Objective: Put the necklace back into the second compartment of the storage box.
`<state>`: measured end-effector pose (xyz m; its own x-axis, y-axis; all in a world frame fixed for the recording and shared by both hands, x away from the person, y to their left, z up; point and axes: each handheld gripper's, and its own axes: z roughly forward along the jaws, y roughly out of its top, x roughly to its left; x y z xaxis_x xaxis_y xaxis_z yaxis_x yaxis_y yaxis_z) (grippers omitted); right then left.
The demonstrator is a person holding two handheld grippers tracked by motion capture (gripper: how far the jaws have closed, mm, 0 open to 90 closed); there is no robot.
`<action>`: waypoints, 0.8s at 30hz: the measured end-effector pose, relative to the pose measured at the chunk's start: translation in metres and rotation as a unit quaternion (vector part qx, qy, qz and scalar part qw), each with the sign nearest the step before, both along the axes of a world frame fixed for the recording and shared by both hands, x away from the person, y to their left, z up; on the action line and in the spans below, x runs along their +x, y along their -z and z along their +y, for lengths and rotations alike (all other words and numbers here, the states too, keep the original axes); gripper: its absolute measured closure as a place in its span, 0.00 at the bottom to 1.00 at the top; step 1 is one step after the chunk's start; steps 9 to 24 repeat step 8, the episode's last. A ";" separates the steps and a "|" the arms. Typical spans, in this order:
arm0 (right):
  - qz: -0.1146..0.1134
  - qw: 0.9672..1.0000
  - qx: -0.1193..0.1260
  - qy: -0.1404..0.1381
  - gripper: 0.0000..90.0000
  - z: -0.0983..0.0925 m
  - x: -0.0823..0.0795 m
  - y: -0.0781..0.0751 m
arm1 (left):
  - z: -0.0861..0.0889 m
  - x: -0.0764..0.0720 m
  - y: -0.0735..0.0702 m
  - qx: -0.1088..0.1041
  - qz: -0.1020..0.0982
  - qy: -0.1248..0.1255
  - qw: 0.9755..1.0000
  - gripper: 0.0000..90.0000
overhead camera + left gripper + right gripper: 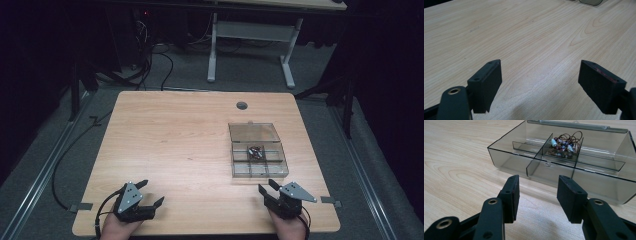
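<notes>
Right gripper (266, 188) sits at the table's near edge, jaws apart, nothing between them, pointing toward twelve o'clock. Just beyond it sits the box (259, 161), a smoky clear organiser with its lid (253, 133) flipped open at the far side. Beads (564, 144) on brown wire lie in a middle compartment. Over at nine o'clock, well apart, left gripper (151, 193) rests above bare table (170, 135), jaws wide, holding nothing.

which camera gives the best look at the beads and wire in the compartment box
The right gripper view: the beads and wire sit close up in a middle compartment of the clear box. The high view shows them as a small dark clump; the left gripper view catches a corner of the box.
</notes>
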<state>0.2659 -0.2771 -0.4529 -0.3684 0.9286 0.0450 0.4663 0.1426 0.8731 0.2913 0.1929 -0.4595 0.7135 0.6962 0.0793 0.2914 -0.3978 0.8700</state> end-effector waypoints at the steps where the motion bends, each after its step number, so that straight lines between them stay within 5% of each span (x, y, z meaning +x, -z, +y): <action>1: -0.002 1.000 0.000 -0.001 0.59 0.000 0.000 0.000 | 0.000 0.000 0.000 0.000 0.000 0.000 1.000 0.22; 24: -0.006 1.000 0.000 0.003 0.59 0.000 -0.001 0.000 | 0.000 0.000 0.000 0.000 -0.001 0.000 1.000 0.22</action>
